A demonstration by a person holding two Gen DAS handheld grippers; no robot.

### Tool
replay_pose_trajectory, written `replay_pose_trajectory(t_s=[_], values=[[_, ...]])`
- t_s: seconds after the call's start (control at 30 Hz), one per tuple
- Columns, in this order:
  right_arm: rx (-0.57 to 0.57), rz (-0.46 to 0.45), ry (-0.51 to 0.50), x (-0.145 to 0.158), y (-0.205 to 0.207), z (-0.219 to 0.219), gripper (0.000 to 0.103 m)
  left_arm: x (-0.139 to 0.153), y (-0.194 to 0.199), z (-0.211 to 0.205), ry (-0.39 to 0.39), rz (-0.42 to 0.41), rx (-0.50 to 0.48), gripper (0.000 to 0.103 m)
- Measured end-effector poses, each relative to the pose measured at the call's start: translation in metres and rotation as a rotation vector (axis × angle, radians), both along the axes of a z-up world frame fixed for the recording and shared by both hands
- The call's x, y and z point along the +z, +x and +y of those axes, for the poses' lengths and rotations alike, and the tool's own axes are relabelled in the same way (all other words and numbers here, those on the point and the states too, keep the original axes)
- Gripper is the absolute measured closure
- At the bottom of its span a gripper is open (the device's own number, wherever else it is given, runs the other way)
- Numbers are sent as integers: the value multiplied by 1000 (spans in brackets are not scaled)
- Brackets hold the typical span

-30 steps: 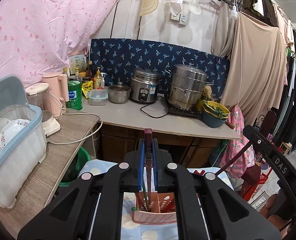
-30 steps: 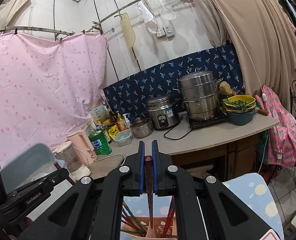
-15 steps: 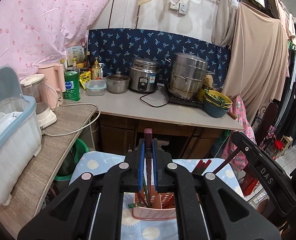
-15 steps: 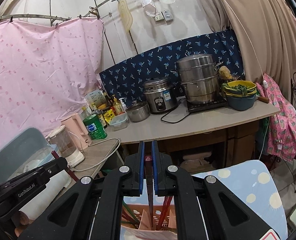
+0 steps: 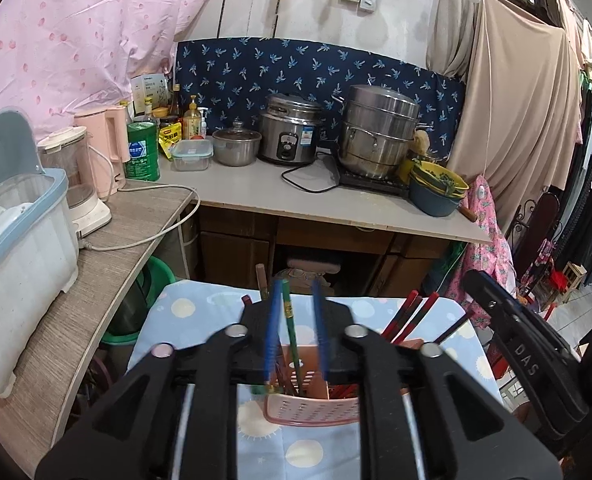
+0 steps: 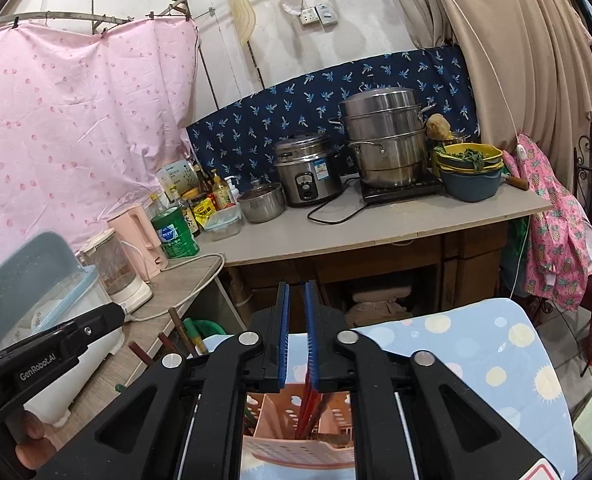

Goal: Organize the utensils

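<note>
A pink perforated utensil holder [image 5: 309, 410] stands on the blue sun-print cloth [image 5: 184, 308], below both grippers. My left gripper [image 5: 295, 296] is open; a green chopstick [image 5: 292, 336] stands loose between its blue pads, down in the holder. Red chopsticks [image 5: 409, 314] lean out of the holder's right side. My right gripper [image 6: 297, 296] is open and empty above the holder [image 6: 296, 440], where red chopsticks [image 6: 309, 408] stand in a compartment. The other gripper's body shows at the left of the right wrist view [image 6: 48, 356].
A grey counter [image 5: 335, 204] behind holds a rice cooker [image 5: 290, 130], steamer pot [image 5: 379, 132], bowls [image 5: 435, 192] and bottles. A wooden side counter [image 5: 96, 248] at left carries a dish box [image 5: 16, 248], blender and kettle. Clothes hang at right.
Both grippers have opened and let go of the utensils they held, which now stand in the holder. Both have tilted downward, closer to the holder.
</note>
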State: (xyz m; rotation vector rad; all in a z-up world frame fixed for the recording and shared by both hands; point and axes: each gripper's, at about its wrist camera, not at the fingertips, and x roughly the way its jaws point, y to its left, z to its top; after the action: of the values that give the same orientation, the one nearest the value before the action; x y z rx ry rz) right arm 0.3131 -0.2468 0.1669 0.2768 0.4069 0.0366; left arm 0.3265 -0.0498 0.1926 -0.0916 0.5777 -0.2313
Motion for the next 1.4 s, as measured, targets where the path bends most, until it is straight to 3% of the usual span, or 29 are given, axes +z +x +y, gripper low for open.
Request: replay_pose_trajectory(t_s=[0.3, 0.43, 1.0, 1.07, 1.4], values=[[-7, -5, -2, -1, -22, -4, 90, -7, -15, -1, 16, 5, 10, 70], [-10, -8, -19, -3, -36, -2, 78, -9, -28, -5, 43, -6, 16, 64], [24, 26, -44, -19, -100, 9, 59, -22, -77, -5, 100, -3, 49, 54], [24, 30, -44, -20, -108, 11, 57, -25, -84, -5, 104, -2, 51, 48], [7, 51, -119, -28, -139, 26, 51, -43, -111, -5, 123, 32, 56, 47]])
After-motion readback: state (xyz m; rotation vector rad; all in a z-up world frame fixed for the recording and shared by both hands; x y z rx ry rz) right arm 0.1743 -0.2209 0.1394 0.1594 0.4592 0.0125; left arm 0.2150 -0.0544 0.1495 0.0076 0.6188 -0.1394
